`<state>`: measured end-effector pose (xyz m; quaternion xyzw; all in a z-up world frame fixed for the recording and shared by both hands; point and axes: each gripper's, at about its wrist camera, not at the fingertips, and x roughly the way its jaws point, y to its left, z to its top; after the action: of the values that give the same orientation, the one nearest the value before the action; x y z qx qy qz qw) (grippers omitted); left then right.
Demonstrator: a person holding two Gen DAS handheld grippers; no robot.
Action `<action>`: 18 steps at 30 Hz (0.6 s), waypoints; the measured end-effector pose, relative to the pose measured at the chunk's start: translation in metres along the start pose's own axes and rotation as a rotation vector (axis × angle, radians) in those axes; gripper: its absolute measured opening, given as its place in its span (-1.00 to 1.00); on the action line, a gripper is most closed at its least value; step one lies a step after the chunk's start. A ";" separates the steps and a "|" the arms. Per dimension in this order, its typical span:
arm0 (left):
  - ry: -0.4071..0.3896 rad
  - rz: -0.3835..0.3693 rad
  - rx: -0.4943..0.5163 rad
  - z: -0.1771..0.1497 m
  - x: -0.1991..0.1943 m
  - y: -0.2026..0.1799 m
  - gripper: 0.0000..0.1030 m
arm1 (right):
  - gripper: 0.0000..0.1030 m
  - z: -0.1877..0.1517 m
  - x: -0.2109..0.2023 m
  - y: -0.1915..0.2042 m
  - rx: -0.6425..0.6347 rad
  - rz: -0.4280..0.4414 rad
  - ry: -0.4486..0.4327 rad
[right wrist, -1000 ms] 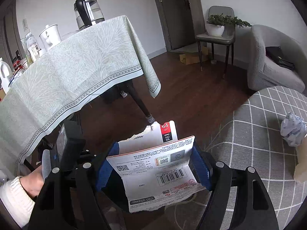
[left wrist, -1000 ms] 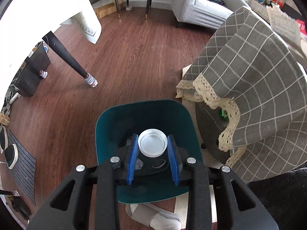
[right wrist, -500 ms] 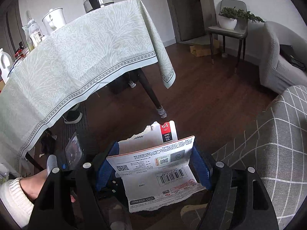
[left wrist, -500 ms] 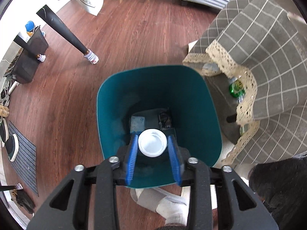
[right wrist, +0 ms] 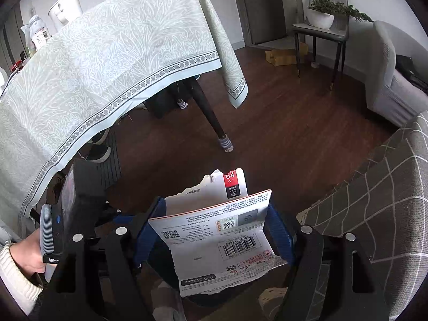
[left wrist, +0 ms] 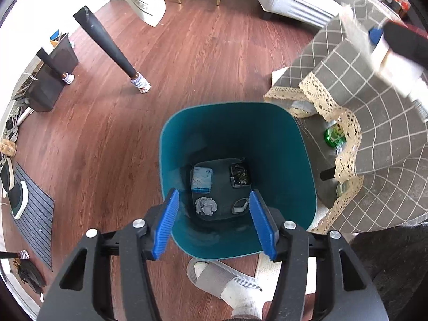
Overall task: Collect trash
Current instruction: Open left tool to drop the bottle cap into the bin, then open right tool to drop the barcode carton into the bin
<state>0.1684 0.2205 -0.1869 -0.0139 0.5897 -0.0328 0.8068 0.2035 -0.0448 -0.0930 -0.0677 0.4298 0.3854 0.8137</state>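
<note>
1. The left gripper (left wrist: 214, 220) hangs right over the teal trash bin (left wrist: 305, 165). Its blue fingers (left wrist: 167, 224) are wide apart and hold nothing.

2. The bin stands on the wooden floor (left wrist: 107, 123), just beside the low bench with the gray checked cloth (left wrist: 374, 123).

3. Down at the bottom of the bin lie a blue packet (left wrist: 202, 179), a dark wrapper (left wrist: 240, 175), a crumpled gray paper ball (left wrist: 205, 206) and a small white ring-shaped thing (left wrist: 240, 205).

4. The right gripper (right wrist: 215, 238) has its fingers clamped on a torn memory card package (right wrist: 222, 238). The package is flat card with a barcode, and it sits between the two blue fingers, with a red "64 GB" tab sticking out in front.

5. In the left view the right gripper shows as a blur at the top right, up over the checked cloth. So the package is up and to the right of the bin.

6. I think the next trash to go in is this package. The right hand has it, so the right hand is the one that must move. It needs to go left and down until the package is over the bin's open mouth.

7. The left gripper is in the way over the bin, so it may need to move off first. The package is light and flat, so it could flutter and land on the floor by the gray slipper (left wrist: 214, 275).
</note>
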 end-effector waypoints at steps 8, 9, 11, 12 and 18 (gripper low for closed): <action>-0.059 0.001 -0.049 -0.001 -0.020 0.020 0.12 | 0.46 -0.003 0.034 0.004 0.009 -0.016 0.077; -0.070 -0.001 -0.055 -0.001 -0.024 0.022 0.11 | 0.46 -0.004 0.039 0.005 0.009 -0.017 0.089; -0.094 -0.005 -0.068 0.000 -0.033 0.027 0.09 | 0.46 -0.006 0.049 0.007 0.007 -0.019 0.111; -0.110 -0.008 -0.076 0.001 -0.038 0.029 0.08 | 0.46 -0.007 0.054 0.009 0.005 -0.020 0.121; -0.219 -0.033 -0.104 0.008 -0.074 0.032 -0.11 | 0.46 -0.014 0.083 0.024 -0.029 -0.039 0.184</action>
<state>0.1553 0.2576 -0.1160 -0.0687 0.4988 -0.0138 0.8639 0.2057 0.0122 -0.1587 -0.1229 0.4956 0.3678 0.7772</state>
